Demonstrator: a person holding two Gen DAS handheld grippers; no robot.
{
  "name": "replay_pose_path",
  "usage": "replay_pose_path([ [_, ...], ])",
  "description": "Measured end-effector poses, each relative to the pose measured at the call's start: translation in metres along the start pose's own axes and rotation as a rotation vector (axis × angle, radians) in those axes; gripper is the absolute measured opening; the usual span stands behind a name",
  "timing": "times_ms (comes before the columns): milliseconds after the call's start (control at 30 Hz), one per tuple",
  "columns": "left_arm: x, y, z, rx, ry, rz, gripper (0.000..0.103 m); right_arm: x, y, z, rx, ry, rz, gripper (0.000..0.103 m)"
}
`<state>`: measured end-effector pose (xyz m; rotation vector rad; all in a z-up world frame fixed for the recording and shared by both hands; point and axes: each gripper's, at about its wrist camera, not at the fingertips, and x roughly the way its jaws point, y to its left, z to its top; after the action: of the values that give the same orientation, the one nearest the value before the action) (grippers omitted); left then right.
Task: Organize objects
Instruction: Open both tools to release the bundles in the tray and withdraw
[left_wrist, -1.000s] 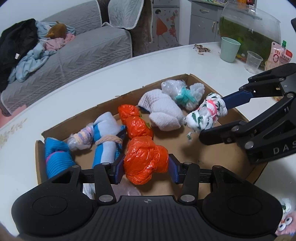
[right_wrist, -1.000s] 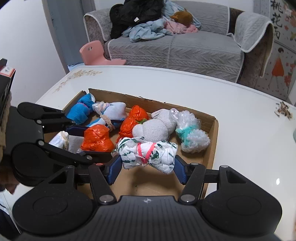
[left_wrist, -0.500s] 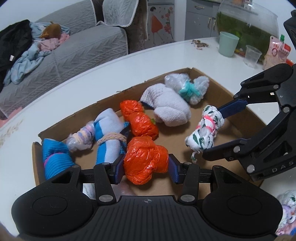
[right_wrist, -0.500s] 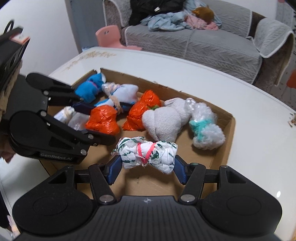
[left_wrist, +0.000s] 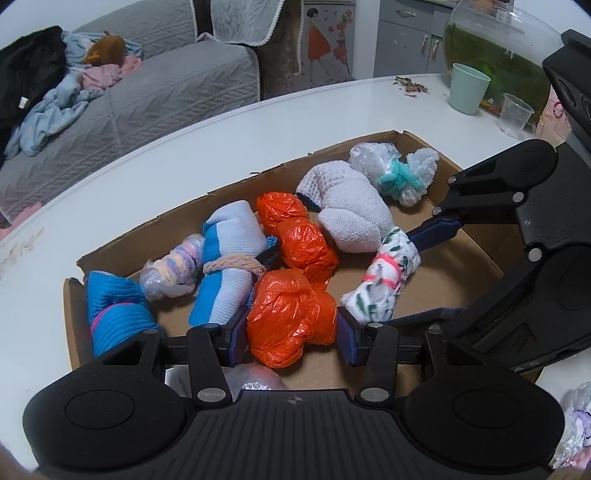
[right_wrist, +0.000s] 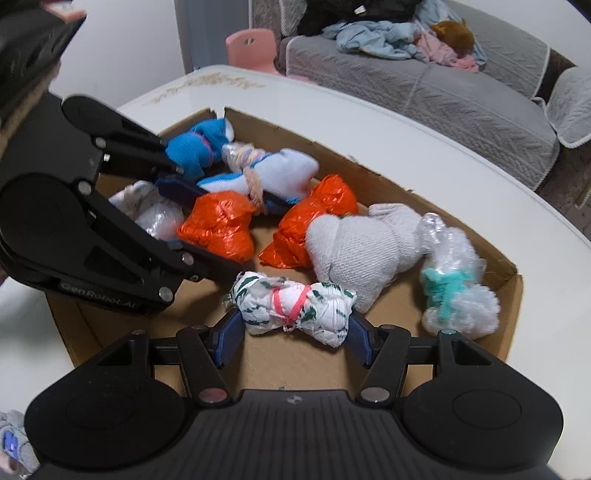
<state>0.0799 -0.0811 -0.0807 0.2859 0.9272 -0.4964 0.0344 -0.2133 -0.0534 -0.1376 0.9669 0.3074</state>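
Observation:
A shallow cardboard box (left_wrist: 476, 254) (right_wrist: 511, 291) on the white table holds several tied bundles. My left gripper (left_wrist: 291, 332) is shut on an orange plastic bundle (left_wrist: 291, 317) (right_wrist: 218, 225) low over the box's near side. My right gripper (right_wrist: 295, 328) is shut on a white bundle with green leaf print and a pink band (right_wrist: 295, 306) (left_wrist: 384, 277), held just above the box floor, right beside the orange one. In the box lie a second orange bundle (left_wrist: 299, 236), a white knit roll (left_wrist: 351, 218), a clear plastic bundle tied in teal (left_wrist: 399, 173), a blue-and-white roll (left_wrist: 229, 266) and a blue bundle (left_wrist: 110, 306).
A green cup (left_wrist: 467, 88), a clear cup (left_wrist: 513, 114) and a fish bowl (left_wrist: 498, 48) stand on the table beyond the box. More bundles lie off the box by the near table edge (left_wrist: 574, 424). A grey sofa with clothes (right_wrist: 424, 66) is behind the table.
My right gripper has come down into the box with the leaf-print bundle and rolled it, ending close beside the orange bundle. My left gripper has barely shifted.

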Motion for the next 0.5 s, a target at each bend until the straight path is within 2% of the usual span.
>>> replay_pose_path([
  [267,0.0010,-0.0006,0.0014,-0.023,0.006,0.023,0.059,-0.0027,-0.0023,-0.0011,0.017,0.012,0.007,0.058],
  [400,0.0000,-0.0003,0.0019,-0.026,0.010,0.034,0.068,-0.0033,-0.0024,-0.0010,0.017,0.016,0.006,0.059],
  [500,-0.0020,-0.0006,0.0021,-0.029,0.013,0.035,0.070,-0.0028,-0.0031,-0.0006,0.021,0.019,0.001,0.060],
])
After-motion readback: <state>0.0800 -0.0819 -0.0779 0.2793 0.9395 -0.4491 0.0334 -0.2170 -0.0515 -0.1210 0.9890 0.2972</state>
